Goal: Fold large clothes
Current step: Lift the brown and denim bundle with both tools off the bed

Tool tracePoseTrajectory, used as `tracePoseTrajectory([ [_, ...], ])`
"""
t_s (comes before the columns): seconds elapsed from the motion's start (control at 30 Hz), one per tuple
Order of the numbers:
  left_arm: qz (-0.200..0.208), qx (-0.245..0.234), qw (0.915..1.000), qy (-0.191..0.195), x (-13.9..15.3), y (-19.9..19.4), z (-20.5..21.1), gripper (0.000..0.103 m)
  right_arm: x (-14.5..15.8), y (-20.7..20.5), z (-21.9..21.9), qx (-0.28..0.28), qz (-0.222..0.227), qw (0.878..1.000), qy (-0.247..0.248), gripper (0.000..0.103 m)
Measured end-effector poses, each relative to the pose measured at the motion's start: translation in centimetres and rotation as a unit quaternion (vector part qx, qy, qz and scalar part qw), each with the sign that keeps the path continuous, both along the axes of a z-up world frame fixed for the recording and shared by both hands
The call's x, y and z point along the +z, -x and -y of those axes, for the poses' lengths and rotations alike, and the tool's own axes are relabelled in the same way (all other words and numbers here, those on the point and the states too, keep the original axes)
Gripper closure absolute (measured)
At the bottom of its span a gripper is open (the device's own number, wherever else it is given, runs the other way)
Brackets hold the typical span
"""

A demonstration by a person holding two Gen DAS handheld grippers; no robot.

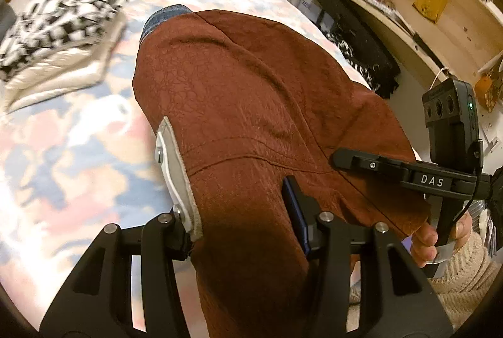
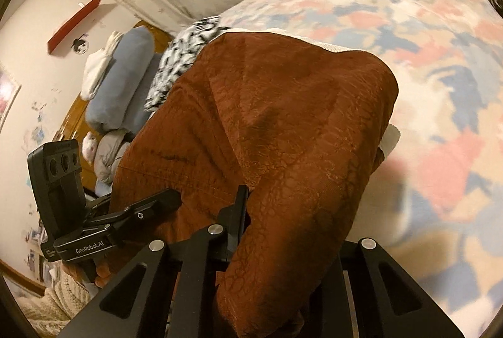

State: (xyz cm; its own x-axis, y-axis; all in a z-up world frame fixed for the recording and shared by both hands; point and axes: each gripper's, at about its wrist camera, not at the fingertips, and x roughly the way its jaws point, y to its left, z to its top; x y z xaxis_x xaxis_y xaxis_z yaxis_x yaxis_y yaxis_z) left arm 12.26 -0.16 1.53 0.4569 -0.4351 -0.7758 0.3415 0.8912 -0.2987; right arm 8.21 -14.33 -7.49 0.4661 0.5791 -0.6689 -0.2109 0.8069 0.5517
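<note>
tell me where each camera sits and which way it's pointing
Left wrist: on the left gripper, aimed down across the bed; its fingers clamp the rust-brown garment; the right gripper and a hand show at right.
Right wrist: on the right gripper, aimed down along the bed toward pillows; the left gripper shows at left.
Shared: garment, bed, patterned black-and-white fabric.

"DAS" is printed on the right gripper (image 1: 345, 157); "GenRobot.AI" is printed on the left gripper (image 2: 169, 196).
</note>
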Motion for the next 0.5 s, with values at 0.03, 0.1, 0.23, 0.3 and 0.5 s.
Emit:
tracePoseTrajectory([
  [0.03,0.003,0.004,1.0,0.001,0.7,0.4,-1.1,0.057,0.8,-0.1,-1.9,0.004,0.004,1.0,0.001,0.087],
  [0.1,0.011,0.013,0.9999,0.002,2.5,0.9,-3.7,0.057,2.6,0.3,-4.9,0.016,0.014,1.0,0.001,0.087],
  [0.23,0.03,0.029,0.9991,0.006,6.3,1.5,-9.6,0.057,6.4,0.3,-10.3,0.034,0.034,0.999,0.001,0.087],
  [0.3,0.042,0.036,0.9985,0.002,8.1,1.1,-12.8,0.057,8.3,-0.2,-13.0,0.042,0.045,0.998,0.003,0.087],
  [0.5,0.072,0.054,0.9959,-0.009,13.7,-2.6,-20.0,0.057,14.3,-3.8,-21.0,0.057,0.074,0.996,-0.002,0.087],
])
